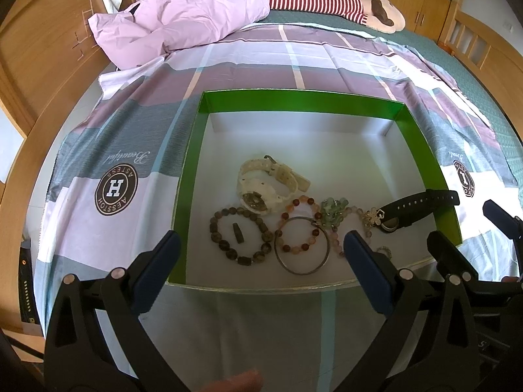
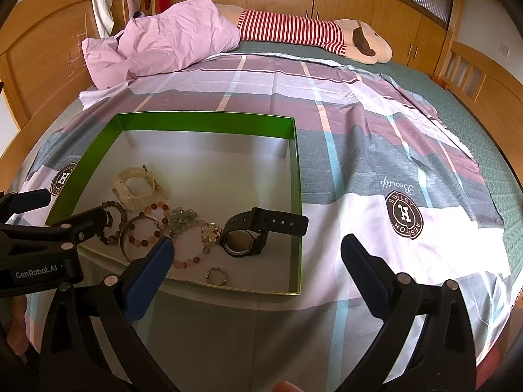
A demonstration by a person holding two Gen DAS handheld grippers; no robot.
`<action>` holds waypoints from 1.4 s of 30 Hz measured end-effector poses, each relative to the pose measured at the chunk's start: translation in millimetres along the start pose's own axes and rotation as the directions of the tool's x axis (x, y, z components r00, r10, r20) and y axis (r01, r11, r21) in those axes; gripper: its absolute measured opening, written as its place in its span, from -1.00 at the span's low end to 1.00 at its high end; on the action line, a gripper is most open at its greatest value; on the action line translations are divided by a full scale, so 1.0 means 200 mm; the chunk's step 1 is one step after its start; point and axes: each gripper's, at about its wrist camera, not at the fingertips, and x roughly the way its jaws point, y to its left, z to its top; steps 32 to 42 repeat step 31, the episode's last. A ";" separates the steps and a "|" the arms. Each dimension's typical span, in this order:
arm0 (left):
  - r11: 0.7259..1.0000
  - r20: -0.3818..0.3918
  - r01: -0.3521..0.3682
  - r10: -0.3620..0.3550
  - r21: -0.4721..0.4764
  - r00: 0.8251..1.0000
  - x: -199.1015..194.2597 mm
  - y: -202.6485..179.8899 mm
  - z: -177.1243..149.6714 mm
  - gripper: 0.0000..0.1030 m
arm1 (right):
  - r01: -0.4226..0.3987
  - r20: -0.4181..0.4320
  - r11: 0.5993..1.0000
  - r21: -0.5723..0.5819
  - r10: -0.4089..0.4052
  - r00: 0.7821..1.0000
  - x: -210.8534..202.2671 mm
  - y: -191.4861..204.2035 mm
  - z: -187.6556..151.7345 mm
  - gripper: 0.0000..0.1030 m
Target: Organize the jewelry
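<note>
over the green box's [image 1: 183,176] near edge, both grippers [image 1: 258,245] [image 2: 256,245] hover released, far half bare.

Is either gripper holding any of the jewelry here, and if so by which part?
Nothing is held. Left gripper and right gripper are both open and empty.

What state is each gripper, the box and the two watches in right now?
Left gripper: open, empty, above the box's near edge.
Right gripper: open, empty.
Green box: lidless, jewelry clustered near its front.
White watch: strap buckled into a loop, lying on its side.
Black watch: strap unfastened, one end draped over the box's right wall.
</note>
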 end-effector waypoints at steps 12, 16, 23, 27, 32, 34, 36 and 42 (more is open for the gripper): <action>1.000 -0.005 -0.001 0.001 0.002 1.000 0.01 -0.01 0.00 0.92 | 0.002 -0.002 1.000 0.000 -0.002 1.000 0.01 0.00 0.00 0.93; 1.000 -0.005 0.000 0.000 0.000 1.000 0.01 -0.01 0.00 0.92 | 0.004 -0.002 1.000 0.000 -0.004 1.000 0.01 0.00 -0.01 0.93; 1.000 -0.005 -0.003 0.003 0.001 1.000 0.01 -0.01 0.00 0.92 | 0.005 -0.002 1.000 0.000 -0.005 1.000 0.01 0.00 0.00 0.93; 1.000 -0.011 0.001 -0.001 -0.001 1.000 0.01 -0.01 0.00 0.92 | 0.004 -0.003 1.000 0.000 -0.004 1.000 0.01 0.00 -0.01 0.93; 1.000 -0.014 0.000 0.000 -0.001 1.000 0.02 0.00 0.00 0.92 | 0.004 -0.002 1.000 0.000 -0.004 1.000 0.01 0.00 0.00 0.93; 1.000 -0.014 0.000 0.000 -0.001 1.000 0.02 0.00 0.00 0.92 | 0.004 -0.002 1.000 0.000 -0.004 1.000 0.01 0.00 0.00 0.93; 1.000 -0.014 0.000 0.000 -0.001 1.000 0.02 0.00 0.00 0.92 | 0.004 -0.002 1.000 0.000 -0.004 1.000 0.01 0.00 0.00 0.93; 1.000 -0.014 0.000 0.000 -0.001 1.000 0.02 0.00 0.00 0.92 | 0.004 -0.002 1.000 0.000 -0.004 1.000 0.01 0.00 0.00 0.93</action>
